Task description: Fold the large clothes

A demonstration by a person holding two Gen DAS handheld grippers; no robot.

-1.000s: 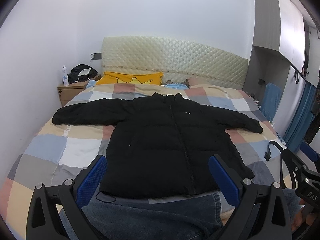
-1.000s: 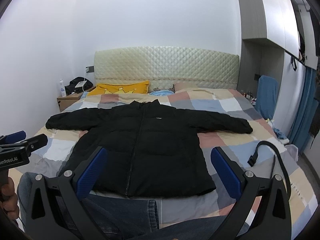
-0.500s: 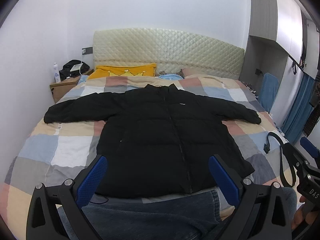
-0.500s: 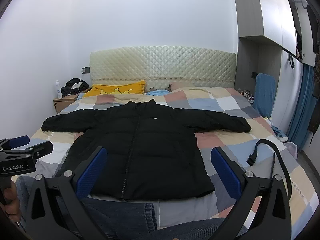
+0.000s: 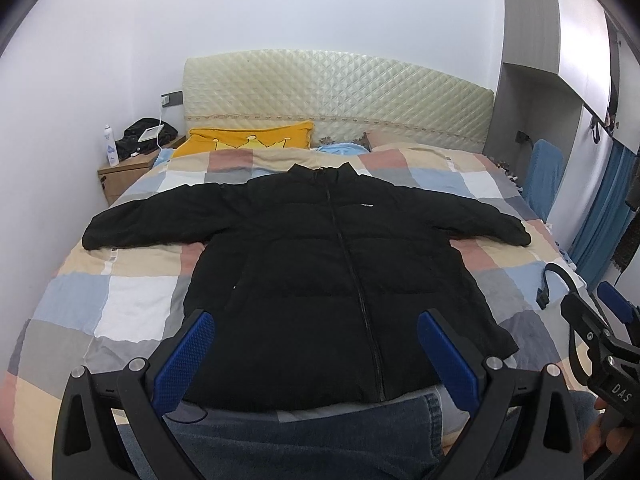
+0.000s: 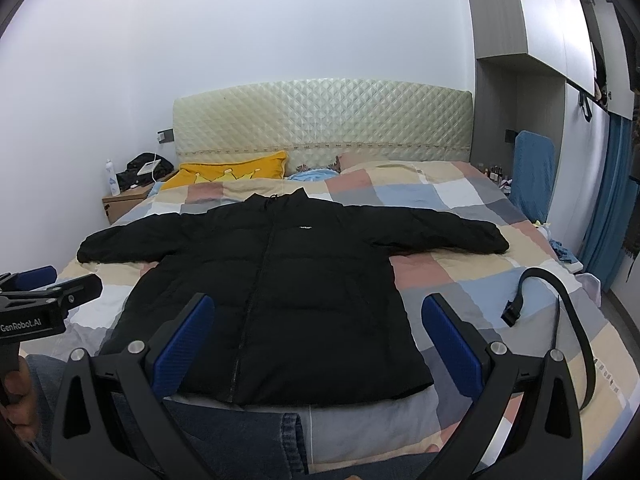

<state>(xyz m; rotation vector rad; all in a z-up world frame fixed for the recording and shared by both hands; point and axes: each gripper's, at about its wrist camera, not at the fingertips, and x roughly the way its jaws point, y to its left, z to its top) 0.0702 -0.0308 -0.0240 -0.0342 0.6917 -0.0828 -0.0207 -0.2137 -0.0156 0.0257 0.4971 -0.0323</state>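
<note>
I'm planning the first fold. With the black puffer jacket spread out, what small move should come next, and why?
Probably move the left tongs toward the left sleeve cuff of the black puffer jacket. The jacket lies flat and zipped on the checked quilt, sleeves spread, and both tongs, the right tongs included, are open and empty.

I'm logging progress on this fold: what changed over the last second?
Only the view shifted slightly; nothing was taken hold of or let go. The black puffer jacket lies flat on the checked patchwork quilt as before, sleeves spread. The left claw and right claw stay open, holding nothing.
</note>
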